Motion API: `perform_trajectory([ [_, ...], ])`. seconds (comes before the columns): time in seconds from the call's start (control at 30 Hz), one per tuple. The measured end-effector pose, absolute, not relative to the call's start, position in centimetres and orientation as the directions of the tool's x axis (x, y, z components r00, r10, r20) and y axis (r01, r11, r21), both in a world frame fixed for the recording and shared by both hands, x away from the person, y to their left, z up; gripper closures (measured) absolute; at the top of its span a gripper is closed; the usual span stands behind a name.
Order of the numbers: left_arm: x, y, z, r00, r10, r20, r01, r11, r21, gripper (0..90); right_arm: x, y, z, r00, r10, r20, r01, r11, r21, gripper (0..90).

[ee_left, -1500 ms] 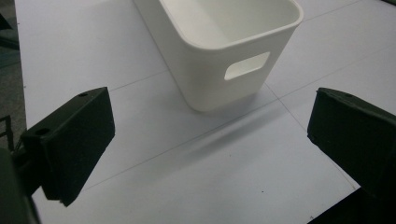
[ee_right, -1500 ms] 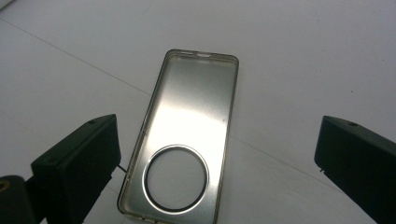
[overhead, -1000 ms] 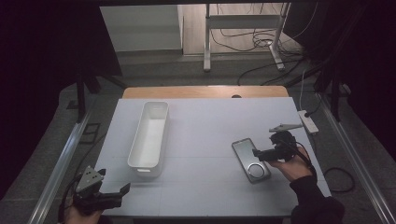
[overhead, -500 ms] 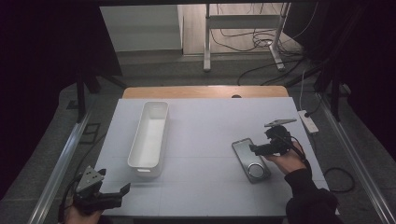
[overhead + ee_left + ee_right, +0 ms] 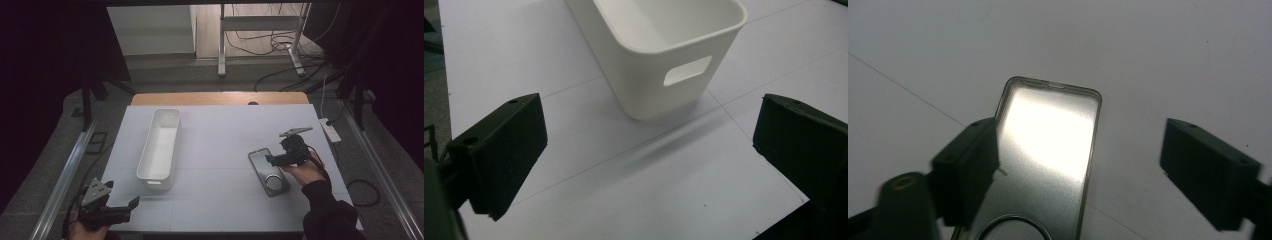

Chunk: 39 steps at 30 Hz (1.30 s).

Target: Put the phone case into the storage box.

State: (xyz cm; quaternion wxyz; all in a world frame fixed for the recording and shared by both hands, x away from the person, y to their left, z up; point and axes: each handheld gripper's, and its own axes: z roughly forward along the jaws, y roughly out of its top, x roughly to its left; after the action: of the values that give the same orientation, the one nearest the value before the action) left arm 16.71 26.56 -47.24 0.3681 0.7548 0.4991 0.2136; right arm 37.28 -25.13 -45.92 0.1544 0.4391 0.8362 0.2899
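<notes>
A flat grey phone case (image 5: 269,172) with a ring on it lies on the right side of the white table (image 5: 220,130). My right gripper (image 5: 271,160) hovers low over its far end, pointing left. In the right gripper view the case (image 5: 1048,145) lies between the jaws, the left jaw at its edge and the right jaw well clear of it. These jaws have just been closing and stand open around the case. My left gripper (image 5: 131,207) rests open at the near left corner. Nothing is between its jaws (image 5: 649,150).
A long white bin (image 5: 161,145) stands left of centre, and its near end with a handle slot (image 5: 686,70) faces the left gripper. A white power strip (image 5: 330,129) lies off the table's right edge. Cables run over the floor behind.
The right gripper has shifted a little left and away, onto the far end of the phone case. The left gripper has stayed where it was.
</notes>
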Motion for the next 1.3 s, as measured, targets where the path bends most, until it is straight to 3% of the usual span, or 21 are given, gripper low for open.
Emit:
perform_trajectory([
  [0.3, 16.7, 26.5, -47.2, 0.413, 0.910, -0.046, 0.595, -0.231, 0.770, 1.8, 37.5, -25.4, -46.6, -0.587, 0.809, -0.004, 0.643, 0.469, 0.605, 64.3],
  [0.57, 16.7, 26.5, -47.2, 0.414, 0.909, -0.044, 0.596, -0.234, 0.769, 1.9, 38.2, -25.6, -47.4, -0.581, 0.814, -0.019, 0.652, 0.480, 0.587, 89.7],
  [0.97, 16.7, 26.5, -47.3, 0.414, 0.909, -0.046, 0.595, -0.231, 0.770, 2.1, 40.7, -25.9, -49.1, -0.536, 0.844, 0.027, 0.701, 0.427, 0.571, 89.8],
  [1.3, 16.7, 26.6, -47.3, 0.413, 0.910, -0.047, 0.596, -0.231, 0.769, 2.2, 41.4, -25.0, -49.9, -0.549, 0.835, 0.024, 0.705, 0.447, 0.550, 89.8],
])
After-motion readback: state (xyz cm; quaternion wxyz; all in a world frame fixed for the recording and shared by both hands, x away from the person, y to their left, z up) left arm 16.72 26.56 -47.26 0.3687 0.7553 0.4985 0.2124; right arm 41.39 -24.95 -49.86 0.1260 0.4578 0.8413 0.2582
